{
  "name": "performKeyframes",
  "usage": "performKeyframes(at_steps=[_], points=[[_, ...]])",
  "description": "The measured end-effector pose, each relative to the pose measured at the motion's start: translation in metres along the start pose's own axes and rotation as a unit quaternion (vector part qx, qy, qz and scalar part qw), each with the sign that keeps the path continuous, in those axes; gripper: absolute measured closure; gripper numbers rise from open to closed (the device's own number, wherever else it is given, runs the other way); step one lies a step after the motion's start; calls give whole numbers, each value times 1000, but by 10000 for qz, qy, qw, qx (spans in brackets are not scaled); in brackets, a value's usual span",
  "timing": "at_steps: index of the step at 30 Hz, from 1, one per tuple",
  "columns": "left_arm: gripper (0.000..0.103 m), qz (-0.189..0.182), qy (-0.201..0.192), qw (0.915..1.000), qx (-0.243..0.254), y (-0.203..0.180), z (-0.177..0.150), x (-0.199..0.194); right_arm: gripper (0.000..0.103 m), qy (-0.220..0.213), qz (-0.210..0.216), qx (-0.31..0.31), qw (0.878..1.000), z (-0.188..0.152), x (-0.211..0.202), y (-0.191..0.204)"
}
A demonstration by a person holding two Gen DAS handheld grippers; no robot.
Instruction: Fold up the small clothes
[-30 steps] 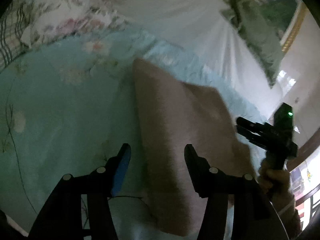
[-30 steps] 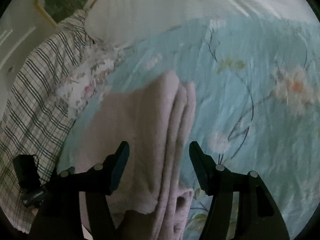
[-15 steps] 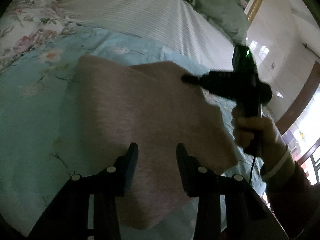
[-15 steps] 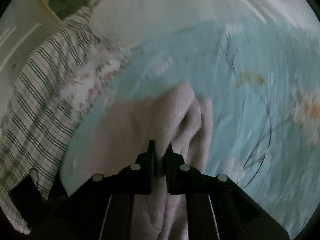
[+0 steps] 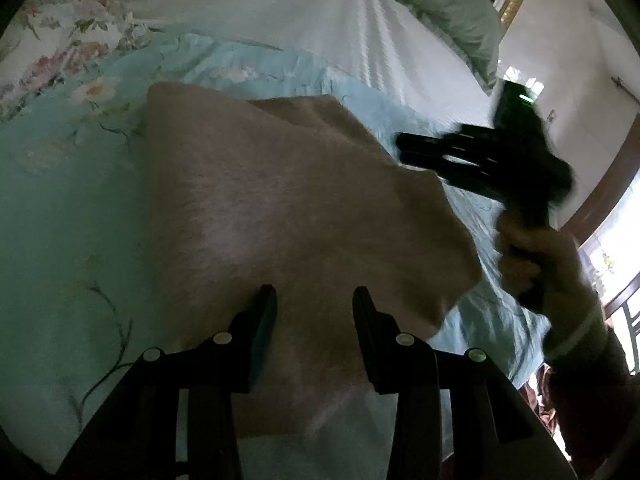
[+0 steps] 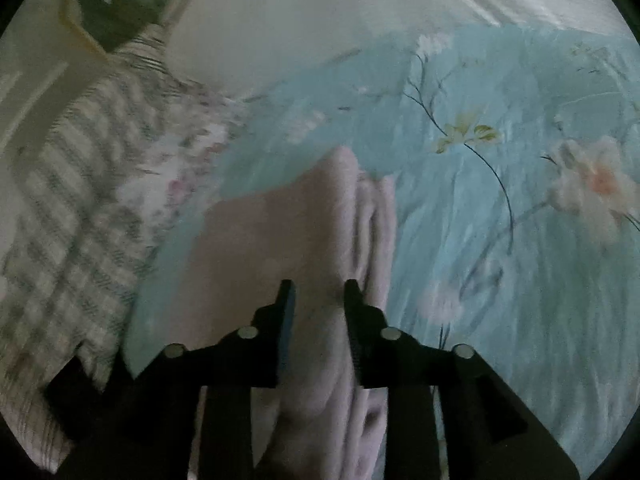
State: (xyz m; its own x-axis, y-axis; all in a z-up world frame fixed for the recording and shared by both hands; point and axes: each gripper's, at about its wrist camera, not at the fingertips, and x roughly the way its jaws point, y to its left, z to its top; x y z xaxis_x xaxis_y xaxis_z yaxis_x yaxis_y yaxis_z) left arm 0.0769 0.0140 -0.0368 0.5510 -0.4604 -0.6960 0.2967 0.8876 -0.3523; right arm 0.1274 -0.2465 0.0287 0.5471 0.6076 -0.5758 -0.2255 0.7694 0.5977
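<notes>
Nearest in the left wrist view, the left tongs hang spread over the near part of a folded pinkish-brown cloth, gripping nothing. The cloth lies flat on a light blue floral bedspread that covers the bed. At the cloth's far right corner the right tongs show as a dark, blurred shape held in the person's right hand; their tips point at the cloth's edge.

In the right wrist view the right tongs stand parted with a narrow gap, over the stacked folded edges of the cloth, with no fabric pinched between them. Farther off lie a white striped sheet, a floral pillow at the left and a plaid blanket.
</notes>
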Motion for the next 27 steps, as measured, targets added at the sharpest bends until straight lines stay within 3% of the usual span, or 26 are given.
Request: performKeyframes(at_steps=[2, 6, 9, 10, 11, 12, 16, 21, 27], points=[[64, 10, -31, 10000, 42, 0, -3, -7, 53, 31, 280, -170, 9995, -21, -17, 7], [64, 3, -99, 9999, 108, -3, -12, -19, 51, 348, 658, -533, 9958, -54, -21, 18], [63, -16, -100, 9997, 207, -7, -16, -21, 48, 559, 547, -706, 9944, -67, -10, 19], [63, 20, -88, 9997, 238, -8, -18, -20, 51, 715, 392, -759, 9938, -70, -2, 19], [63, 37, -73, 9997, 247, -7, -20, -18, 83, 850, 201, -821, 9928, -72, 3, 20], [63, 65, -29, 9997, 218, -6, -21, -15, 97, 916, 111, -837, 9922, -72, 6, 21], [62, 22, -45, 9998, 205, -6, -20, -16, 95, 557, 205, -793, 9951, -62, -17, 18], [62, 79, 67, 9997, 200, -3, -27, -3, 96, 1095, -296, -451, 9925, -87, 10, -15], [62, 141, 99, 9995, 280, -7, -23, -13, 90, 658, -487, -238, 9964, -78, -16, -9]])
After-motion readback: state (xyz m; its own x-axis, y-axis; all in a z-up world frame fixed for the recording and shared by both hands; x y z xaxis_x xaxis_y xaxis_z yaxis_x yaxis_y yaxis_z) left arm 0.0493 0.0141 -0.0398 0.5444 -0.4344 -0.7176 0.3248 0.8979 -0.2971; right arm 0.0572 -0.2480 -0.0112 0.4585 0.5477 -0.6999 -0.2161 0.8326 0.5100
